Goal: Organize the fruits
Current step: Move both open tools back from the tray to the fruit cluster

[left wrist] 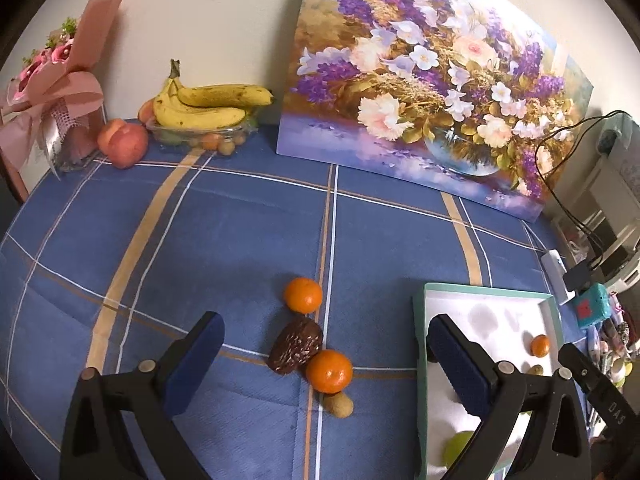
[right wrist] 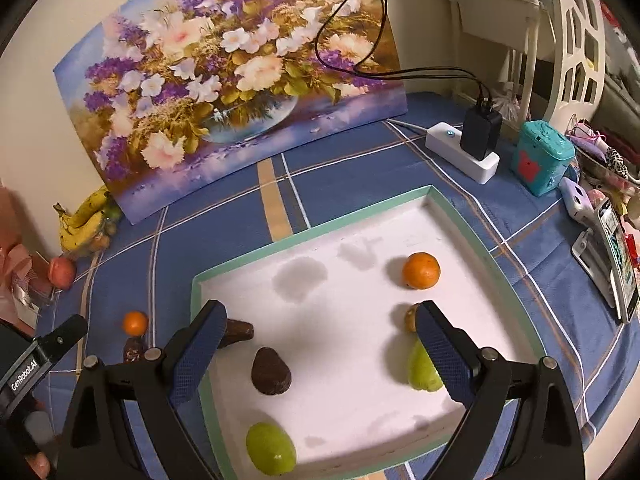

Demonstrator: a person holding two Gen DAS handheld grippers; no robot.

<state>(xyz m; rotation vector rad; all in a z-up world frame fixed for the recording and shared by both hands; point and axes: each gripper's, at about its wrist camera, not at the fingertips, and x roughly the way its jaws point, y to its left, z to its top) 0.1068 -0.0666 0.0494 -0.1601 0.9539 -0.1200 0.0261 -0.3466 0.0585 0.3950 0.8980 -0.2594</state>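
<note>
Left wrist: left tongs point(left wrist: 326, 354) spread above chocolate-brown fruit point(left wrist: 295, 345), two tangerines; right tongs point(right wrist: 320, 338) spread over tray point(right wrist: 472, 232).

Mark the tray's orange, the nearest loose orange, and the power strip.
tray's orange point(right wrist: 421, 270), right wrist view, centre of peel.
nearest loose orange point(left wrist: 329, 371), left wrist view, centre of peel.
power strip point(right wrist: 444, 142), right wrist view, left end.

I see a cream wall point(left wrist: 224, 20) behind a table under a blue plaid cloth point(left wrist: 240, 216). A flower painting point(left wrist: 432, 80) leans against that wall, and a white shelf point(right wrist: 568, 40) stands at the right.
</note>
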